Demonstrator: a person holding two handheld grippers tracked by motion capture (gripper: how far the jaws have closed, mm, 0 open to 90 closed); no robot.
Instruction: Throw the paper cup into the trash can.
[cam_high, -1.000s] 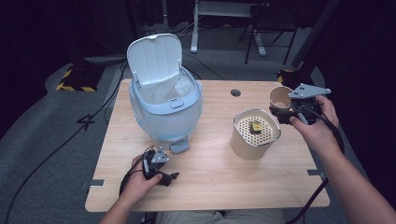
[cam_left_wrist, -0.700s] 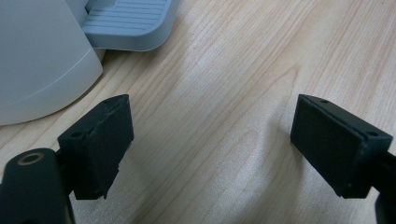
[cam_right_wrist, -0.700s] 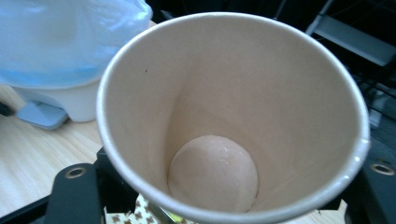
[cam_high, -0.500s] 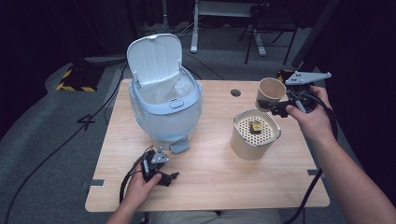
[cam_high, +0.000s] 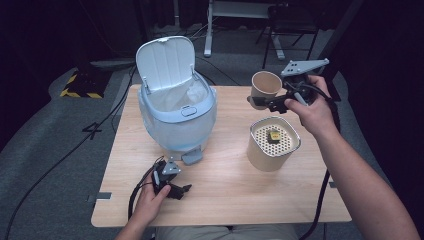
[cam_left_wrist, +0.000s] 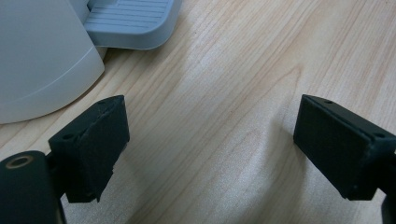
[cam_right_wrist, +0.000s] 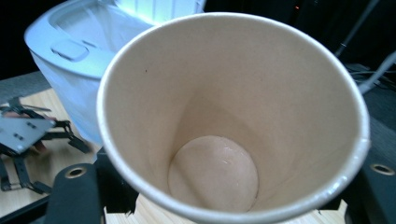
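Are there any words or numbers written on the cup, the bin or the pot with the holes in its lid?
No readable words or numbers anywhere.
Paper cup: plain inside and out, no print.
Bin: plain blue and white, no label to read.
Pot: a small yellow square on its holed lid, too small to tell if anything is written there.

In the right gripper view the cup (cam_right_wrist: 233, 116) covers the tips of the right tongs (cam_right_wrist: 224, 205), and the bin (cam_right_wrist: 79, 70) behind is cut off by the top edge. In the high view the small yellow thing (cam_high: 273, 135) on the canister (cam_high: 272, 145) is too small to identify. The bin's inside lies partly hidden behind its rim. In the left gripper view the pedal (cam_left_wrist: 130, 23) is cut off at the top edge.
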